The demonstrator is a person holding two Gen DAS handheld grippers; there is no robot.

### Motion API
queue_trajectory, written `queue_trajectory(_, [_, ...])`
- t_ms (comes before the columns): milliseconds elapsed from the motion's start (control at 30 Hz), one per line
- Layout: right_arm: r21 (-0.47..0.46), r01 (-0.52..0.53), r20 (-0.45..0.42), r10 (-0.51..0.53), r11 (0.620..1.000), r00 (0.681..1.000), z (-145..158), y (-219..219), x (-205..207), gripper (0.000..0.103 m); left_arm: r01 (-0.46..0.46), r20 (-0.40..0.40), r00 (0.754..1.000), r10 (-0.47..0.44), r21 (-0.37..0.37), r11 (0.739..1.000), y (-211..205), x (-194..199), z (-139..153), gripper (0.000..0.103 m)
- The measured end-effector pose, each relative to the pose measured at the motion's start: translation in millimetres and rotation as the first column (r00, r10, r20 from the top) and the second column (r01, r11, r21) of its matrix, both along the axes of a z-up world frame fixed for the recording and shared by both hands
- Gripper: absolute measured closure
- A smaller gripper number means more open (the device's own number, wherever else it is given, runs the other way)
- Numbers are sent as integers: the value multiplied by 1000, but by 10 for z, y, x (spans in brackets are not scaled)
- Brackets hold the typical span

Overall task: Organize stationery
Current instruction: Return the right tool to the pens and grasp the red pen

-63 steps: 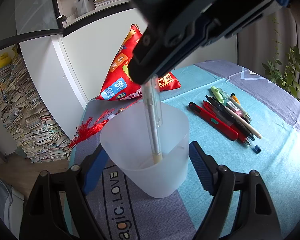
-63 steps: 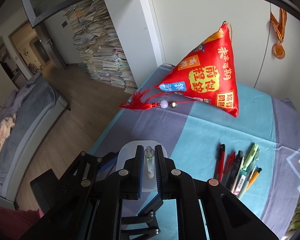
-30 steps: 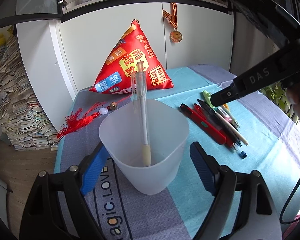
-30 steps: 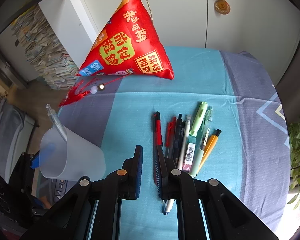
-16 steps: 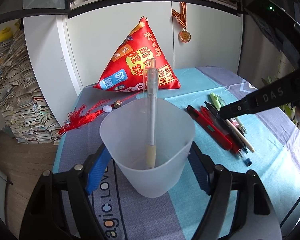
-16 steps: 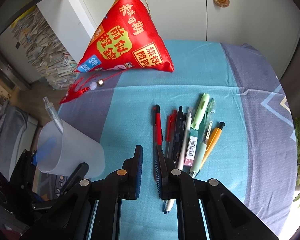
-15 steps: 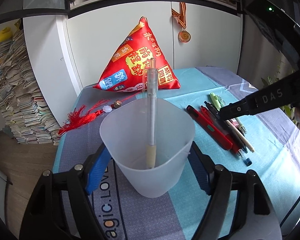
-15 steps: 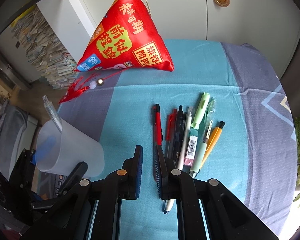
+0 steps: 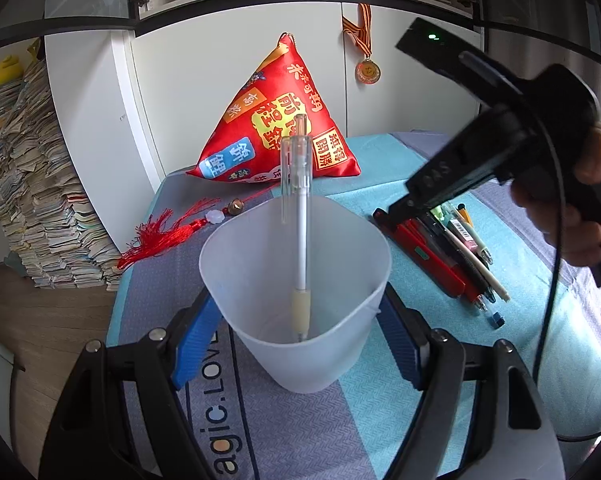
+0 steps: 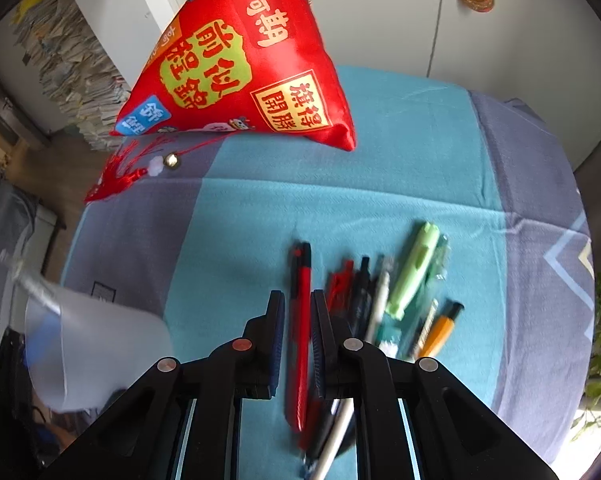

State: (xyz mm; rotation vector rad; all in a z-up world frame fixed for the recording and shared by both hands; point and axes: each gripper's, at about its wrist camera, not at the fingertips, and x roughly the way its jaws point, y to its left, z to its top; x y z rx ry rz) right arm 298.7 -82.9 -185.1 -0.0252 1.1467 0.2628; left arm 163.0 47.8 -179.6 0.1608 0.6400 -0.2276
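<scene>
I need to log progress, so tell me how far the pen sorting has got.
Done: one clear pen stands in the frosted cup, which the left tool clamps. In hand: the right tool, just opening, straddles the red pen at the row's left end without gripping it. Left: that pen and the rest of the row on the cloth.

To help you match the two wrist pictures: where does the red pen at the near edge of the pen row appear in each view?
Left wrist: red pen right of centre, right of the cup.
Right wrist: red pen bottom centre, between the right gripper fingers, not yet pinched.
Shared landmark: red cushion.
</scene>
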Motion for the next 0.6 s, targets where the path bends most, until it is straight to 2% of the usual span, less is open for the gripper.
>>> queue_trajectory(100, [4,-10,-17,10,1000,1000,-23,33,119,73,1,1,1000,-1,5,1000,-12,2,-2,27])
queue_trajectory(400, [-66,-11,-55,7,998,998,-181,89,334,73,2,2,1000,-2,6,1000,-5,1,-1,27])
queue_trajectory(467, [-80,-8,-33,5,997,999,-190,98,341,73,2,2,1000,-2,6,1000,-1,4,-3,27])
queue_trajectory(533, [-110,1,-24,-4,994,1000,-193,106,332,89,2,1,1000,-2,4,1000,4,8,-3,27])
queue_trajectory(600, [-105,4,-13,-6,994,1000,-147,97,270,89,2,0,1000,-2,1,1000,8,10,-2,27])
